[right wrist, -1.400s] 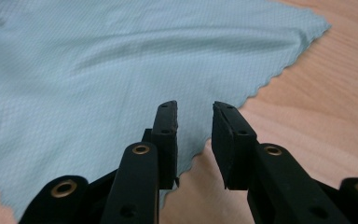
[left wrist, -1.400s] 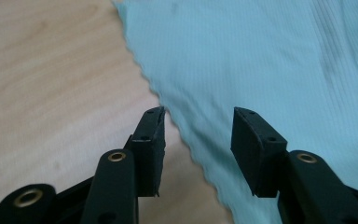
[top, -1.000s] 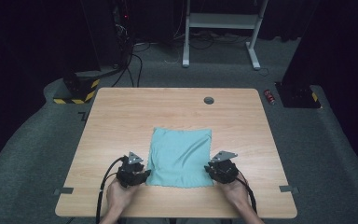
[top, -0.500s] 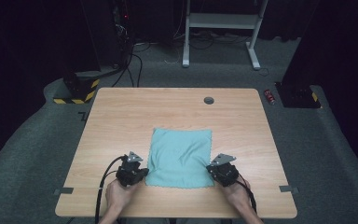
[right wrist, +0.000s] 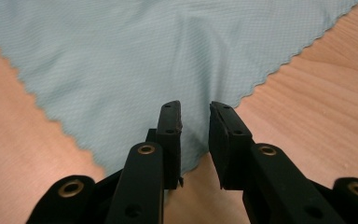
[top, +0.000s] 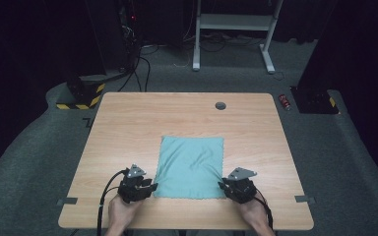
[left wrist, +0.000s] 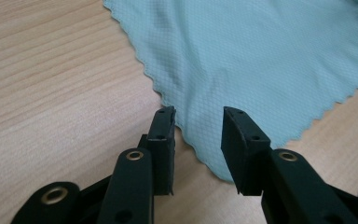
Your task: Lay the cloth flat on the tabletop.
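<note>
Wooden tabletop (top: 128,128) in a dark room — teal cloth (top: 191,166) lying flat, a claw at each near corner.

Left claw (left wrist: 198,123): jaws apart, gripping nothing, the cloth's near corner lying between and just ahead of them. Right claw (right wrist: 195,119): jaws parted narrowly, astride the opposite near corner — cloth spreads away ahead of both claws, scalloped edge on bare wood.

a lab — dark equipment racks (top: 113,34) (cables trailing), hazard-striped bases (top: 78,98).
</note>
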The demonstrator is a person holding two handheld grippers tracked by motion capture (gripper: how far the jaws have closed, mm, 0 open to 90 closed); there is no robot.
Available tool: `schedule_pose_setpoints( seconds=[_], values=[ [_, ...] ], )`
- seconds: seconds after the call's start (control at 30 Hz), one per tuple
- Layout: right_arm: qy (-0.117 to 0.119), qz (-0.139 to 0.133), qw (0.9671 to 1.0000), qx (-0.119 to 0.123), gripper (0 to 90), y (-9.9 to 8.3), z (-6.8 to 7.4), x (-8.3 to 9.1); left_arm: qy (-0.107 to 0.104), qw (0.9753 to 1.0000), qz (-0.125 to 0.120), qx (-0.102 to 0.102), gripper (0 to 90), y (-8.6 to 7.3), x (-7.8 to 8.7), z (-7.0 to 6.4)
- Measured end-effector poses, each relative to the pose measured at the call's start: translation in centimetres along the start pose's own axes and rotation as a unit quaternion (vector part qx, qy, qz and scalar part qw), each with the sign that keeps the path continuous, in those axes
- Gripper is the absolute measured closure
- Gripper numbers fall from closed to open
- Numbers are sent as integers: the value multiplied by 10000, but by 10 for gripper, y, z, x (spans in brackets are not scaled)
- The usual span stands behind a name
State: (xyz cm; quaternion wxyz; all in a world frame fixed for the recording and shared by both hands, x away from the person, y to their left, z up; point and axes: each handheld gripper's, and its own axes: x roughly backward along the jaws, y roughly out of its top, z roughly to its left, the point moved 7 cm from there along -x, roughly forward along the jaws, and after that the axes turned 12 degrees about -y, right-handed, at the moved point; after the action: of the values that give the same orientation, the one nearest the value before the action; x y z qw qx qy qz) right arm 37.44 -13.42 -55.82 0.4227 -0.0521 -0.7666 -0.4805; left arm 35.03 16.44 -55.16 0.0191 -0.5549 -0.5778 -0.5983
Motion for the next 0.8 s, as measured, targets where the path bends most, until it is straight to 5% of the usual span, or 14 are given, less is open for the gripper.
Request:
schedule_pose_setpoints(
  seconds=[0.2,0.3,0.43,0.6,0.8],
  values=[
    [147,-4,9997,213,755,-10,16,3,161,9994,204,-234,667,-11,-4,-11],
    [220,-29,9997,129,767,-10,14,2,162,9998,90,-101,690,-15,-7,-10],
    [160,-83,9995,267,841,-12,16,4,297,9992,126,-232,798,-16,-7,-11],
    [42,-105,9985,536,897,-12,19,5,113,9996,162,-180,899,-18,-6,-11],
    [130,-101,9989,450,900,-15,17,10,-179,9994,244,-172,900,-18,-1,-14]
  ],
)
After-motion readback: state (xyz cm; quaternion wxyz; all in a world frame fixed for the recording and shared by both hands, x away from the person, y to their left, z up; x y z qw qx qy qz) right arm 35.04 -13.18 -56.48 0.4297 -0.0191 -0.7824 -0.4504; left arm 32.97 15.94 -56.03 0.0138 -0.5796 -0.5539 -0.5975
